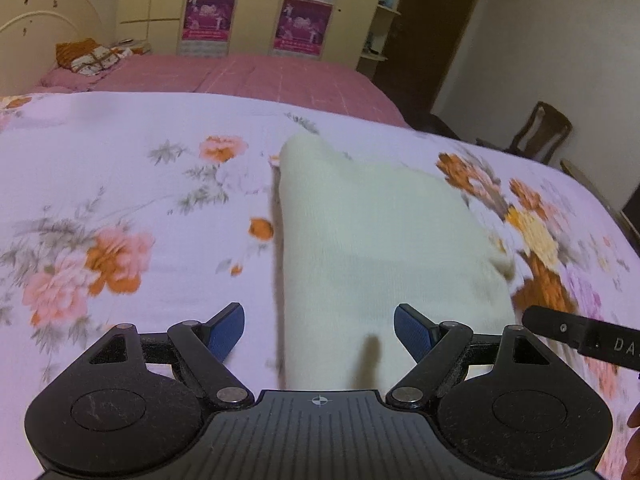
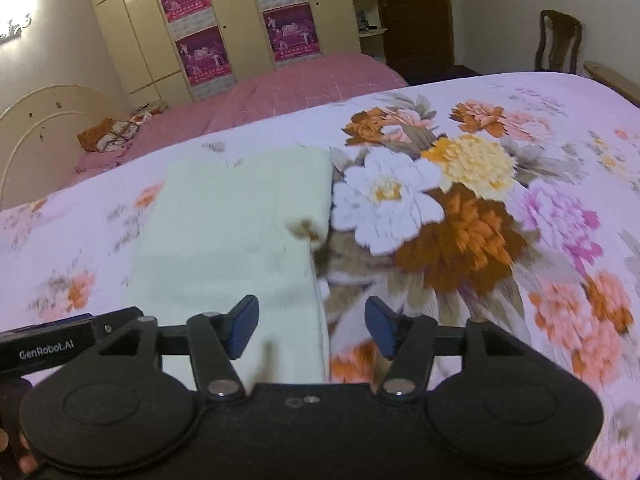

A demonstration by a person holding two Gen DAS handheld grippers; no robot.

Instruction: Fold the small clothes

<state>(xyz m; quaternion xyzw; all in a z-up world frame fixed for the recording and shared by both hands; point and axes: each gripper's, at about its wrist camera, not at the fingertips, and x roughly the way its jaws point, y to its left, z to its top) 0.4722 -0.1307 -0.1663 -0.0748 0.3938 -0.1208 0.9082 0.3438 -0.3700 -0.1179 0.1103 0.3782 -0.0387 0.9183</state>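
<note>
A pale cream knitted garment [image 1: 372,236] lies folded flat on the floral bedsheet [image 1: 120,184]. In the left wrist view my left gripper [image 1: 319,330] hovers over the garment's near left edge, jaws wide apart, nothing between the blue pads. In the right wrist view the same garment [image 2: 228,232] lies left of centre. My right gripper [image 2: 310,326] stands open above its near right edge; the edge runs between the fingers but the pads do not press on it. The other gripper's black body shows at each view's side.
The floral sheet [image 2: 500,208] spreads far to the right with large printed flowers. Behind it lies a pink bed [image 1: 248,76] with a patterned pillow [image 1: 92,56]. A wardrobe with purple posters [image 2: 200,52] and a wooden chair [image 2: 558,42] stand beyond.
</note>
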